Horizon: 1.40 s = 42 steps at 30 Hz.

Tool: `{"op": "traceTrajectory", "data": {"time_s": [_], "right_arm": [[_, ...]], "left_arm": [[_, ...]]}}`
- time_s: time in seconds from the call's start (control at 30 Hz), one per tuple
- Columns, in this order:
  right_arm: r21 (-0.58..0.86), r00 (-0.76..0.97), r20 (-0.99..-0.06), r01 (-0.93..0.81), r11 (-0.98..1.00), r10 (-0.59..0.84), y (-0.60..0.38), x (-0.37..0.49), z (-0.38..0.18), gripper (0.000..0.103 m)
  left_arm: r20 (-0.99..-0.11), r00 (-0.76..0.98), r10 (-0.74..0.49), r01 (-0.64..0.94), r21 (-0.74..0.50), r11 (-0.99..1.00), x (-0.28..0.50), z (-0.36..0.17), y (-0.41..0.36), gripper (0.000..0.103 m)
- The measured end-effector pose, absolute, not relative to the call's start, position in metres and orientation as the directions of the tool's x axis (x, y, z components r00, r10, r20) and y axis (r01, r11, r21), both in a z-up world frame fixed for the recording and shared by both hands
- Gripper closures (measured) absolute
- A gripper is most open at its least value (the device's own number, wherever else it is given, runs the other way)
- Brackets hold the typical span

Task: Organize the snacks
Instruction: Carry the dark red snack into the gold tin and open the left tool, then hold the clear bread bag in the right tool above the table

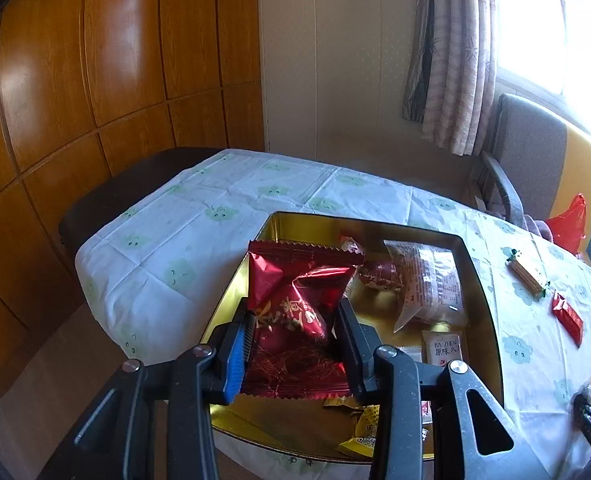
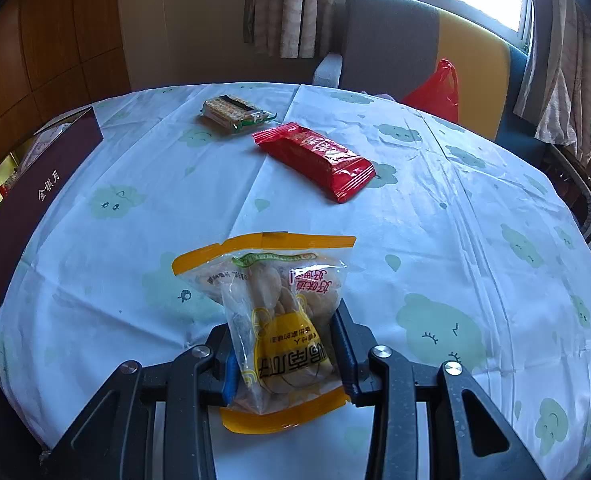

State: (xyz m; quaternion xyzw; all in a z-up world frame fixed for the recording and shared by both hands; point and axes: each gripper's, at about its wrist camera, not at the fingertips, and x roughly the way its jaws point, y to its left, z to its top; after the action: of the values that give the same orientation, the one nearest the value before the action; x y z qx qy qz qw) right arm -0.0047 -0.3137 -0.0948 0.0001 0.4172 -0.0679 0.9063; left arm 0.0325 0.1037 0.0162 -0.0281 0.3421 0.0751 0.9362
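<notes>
My left gripper [image 1: 295, 320] is shut on a dark red foil snack pack [image 1: 295, 300] and holds it above the gold-lined box [image 1: 483, 280]. Several snacks lie in the box, among them a clear cake pack [image 1: 427, 284] and yellow packets [image 1: 359, 432]. My right gripper [image 2: 285, 340] is shut on a clear bag of biscuits with orange ends [image 2: 279, 312], held just over the tablecloth. On the table ahead lie a red bar pack [image 2: 315, 160] and a green-edged cracker pack [image 2: 231, 114]. The box's maroon wall [image 2: 35, 192] shows at the left.
The table [image 2: 455, 220] wears a pale cloth with green clouds. A grey and yellow chair [image 2: 415, 40] with a red plastic bag [image 2: 435, 92] stands behind it. A wooden wardrobe [image 1: 95, 80] is at the left. The cracker stick [image 1: 527, 274] and red bar [image 1: 567, 316] lie right of the box.
</notes>
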Motion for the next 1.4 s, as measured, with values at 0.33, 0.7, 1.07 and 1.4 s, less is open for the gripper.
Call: {"op": "traceTrajectory", "data": {"time_s": [0.33, 0.7, 1.07, 1.4], "right_arm": [[-0.055, 0.666, -0.735, 0.127, 0.99, -0.126, -0.314, -0.008, -0.096, 0.063], [-0.045, 0.682, -0.721, 0.124, 0.991, -0.118, -0.315, -0.009, -0.096, 0.063], [-0.042, 0.683, -0.721, 0.123, 0.991, -0.116, -0.315, -0.009, -0.096, 0.063], [-0.04, 0.682, -0.722, 0.129, 0.991, -0.118, -0.315, -0.009, -0.097, 0.063]], "left_arm": [[-0.662, 0.74, 0.118, -0.149, 0.01, 0.989, 0.034, 0.01, 0.096, 0.062], [-0.76, 0.649, 0.031, -0.193, -0.125, 0.973, 0.047, -0.011, 0.129, 0.062], [-0.803, 0.582, -0.128, -0.136, -0.251, 0.959, 0.087, -0.021, 0.141, 0.062], [-0.879, 0.465, -0.107, -0.039, -0.142, 0.989, 0.136, -0.06, 0.111, 0.051]]}}
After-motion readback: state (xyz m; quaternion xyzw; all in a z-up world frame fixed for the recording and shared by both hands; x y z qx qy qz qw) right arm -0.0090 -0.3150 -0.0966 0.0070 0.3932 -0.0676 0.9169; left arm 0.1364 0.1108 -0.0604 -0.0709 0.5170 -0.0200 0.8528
